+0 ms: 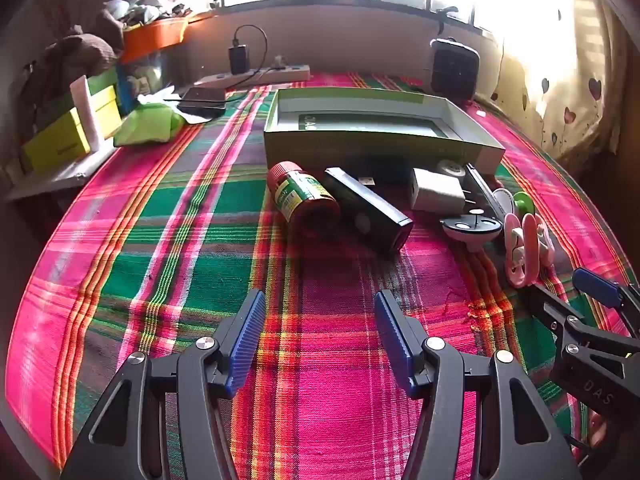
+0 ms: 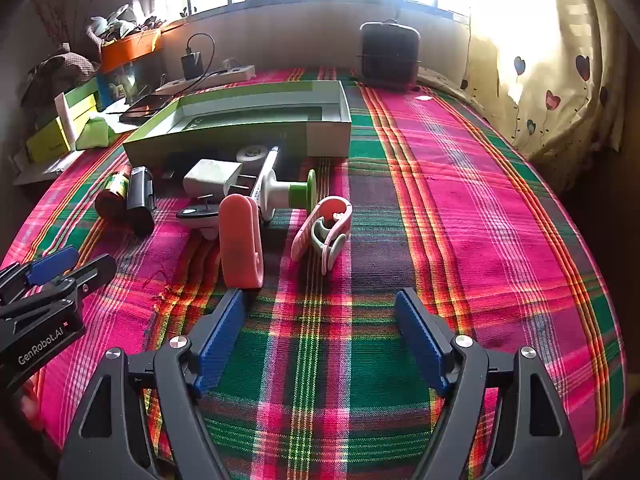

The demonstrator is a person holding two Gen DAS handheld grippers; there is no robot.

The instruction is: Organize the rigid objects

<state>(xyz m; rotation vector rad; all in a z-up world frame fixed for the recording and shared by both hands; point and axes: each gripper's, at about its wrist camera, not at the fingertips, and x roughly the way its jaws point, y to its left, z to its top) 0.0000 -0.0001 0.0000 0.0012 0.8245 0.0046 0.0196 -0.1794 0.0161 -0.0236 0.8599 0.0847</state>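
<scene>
An open green box (image 1: 376,144) (image 2: 240,136) lies on the plaid cloth. In front of it lie a red-capped bottle (image 1: 304,196) (image 2: 114,196), a black device (image 1: 368,208) (image 2: 140,200), a white charger (image 1: 438,192) (image 2: 212,178), a pink clip (image 1: 526,248) (image 2: 240,240) and a pink-and-green clip (image 2: 324,232). My left gripper (image 1: 320,340) is open and empty, short of the bottle. My right gripper (image 2: 320,340) is open and empty, near the pink clips; it also shows at the right edge of the left wrist view (image 1: 568,296).
A power strip with a black adapter (image 1: 260,72) and a dark speaker-like box (image 1: 454,66) (image 2: 390,56) stand at the far edge. Yellow-green boxes (image 1: 72,128) and an orange bin (image 1: 154,38) crowd the far left. A curtain (image 2: 540,80) hangs at the right.
</scene>
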